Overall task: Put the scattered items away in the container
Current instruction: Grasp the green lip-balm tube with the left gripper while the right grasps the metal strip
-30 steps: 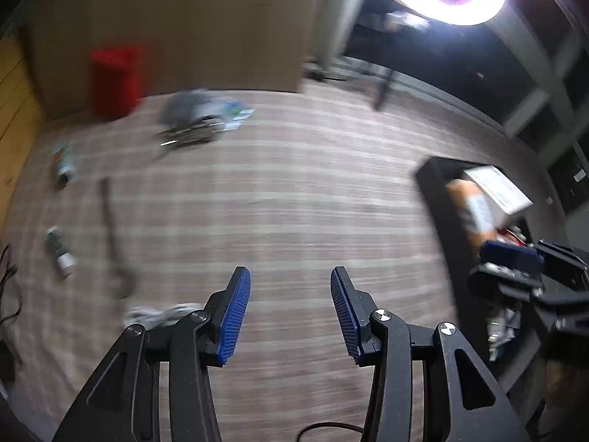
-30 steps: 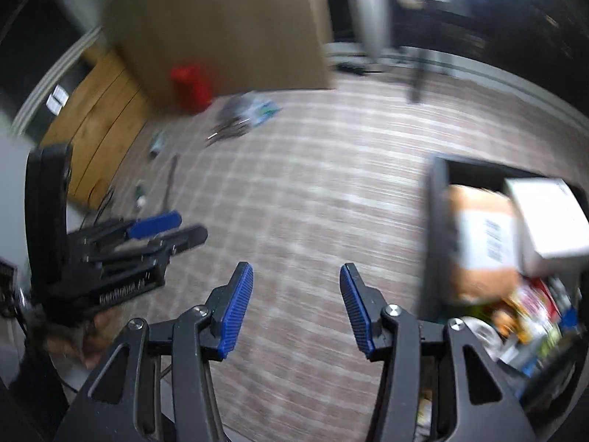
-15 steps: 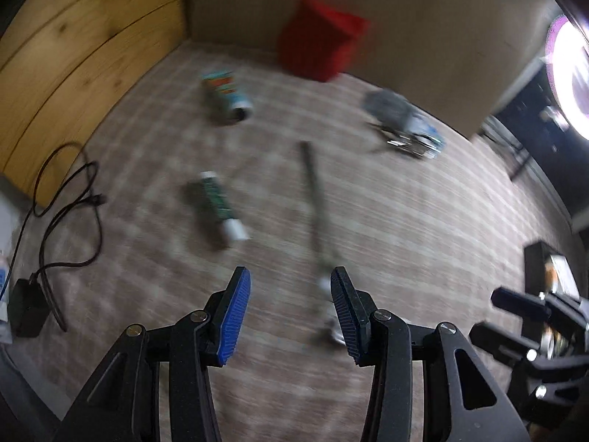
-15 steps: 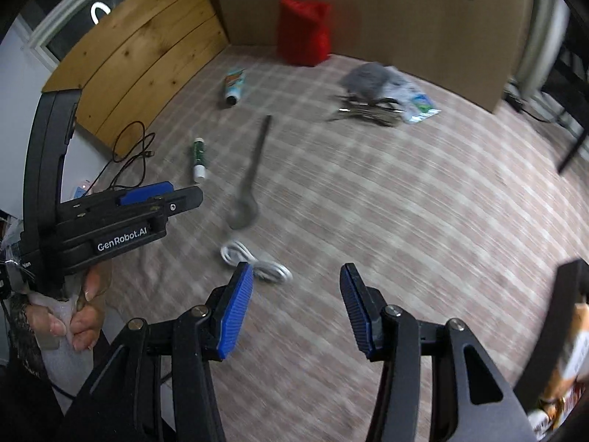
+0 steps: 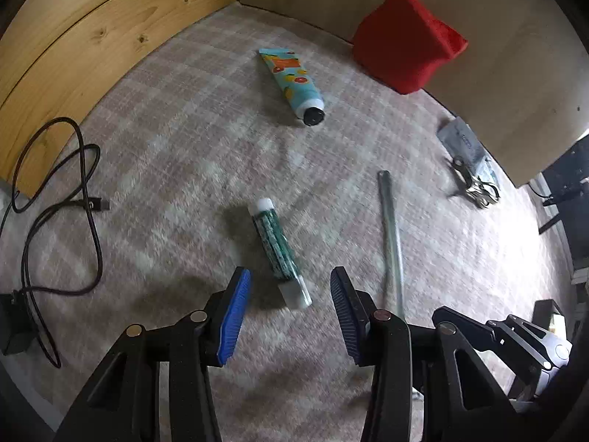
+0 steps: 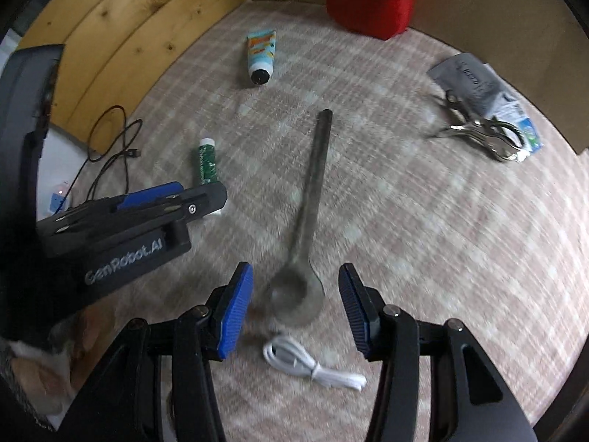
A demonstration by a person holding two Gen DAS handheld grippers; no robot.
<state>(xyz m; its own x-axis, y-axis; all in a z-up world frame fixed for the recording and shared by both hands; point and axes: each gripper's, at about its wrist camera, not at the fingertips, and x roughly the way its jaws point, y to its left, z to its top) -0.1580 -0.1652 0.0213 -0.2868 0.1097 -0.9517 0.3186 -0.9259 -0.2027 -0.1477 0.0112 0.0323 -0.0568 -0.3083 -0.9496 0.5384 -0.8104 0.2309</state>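
My left gripper is open and empty, with a green tube with white ends lying just ahead between its fingers. My right gripper is open and empty above the bowl of a long metal spoon. A coiled white cable lies just under it. A fruit-print tube with a black cap lies further off, also in the right wrist view. Metal pliers rest on grey and blue packets. The container is out of view.
Everything lies on a checked carpet. A red block stands against a cardboard wall. Wooden panels close the left side. A black cable trails at the left.
Both grippers swung left, away from the black container, and moved down toward the floor items. The green tube now sits at the left fingers and the spoon bowl at the right fingers.
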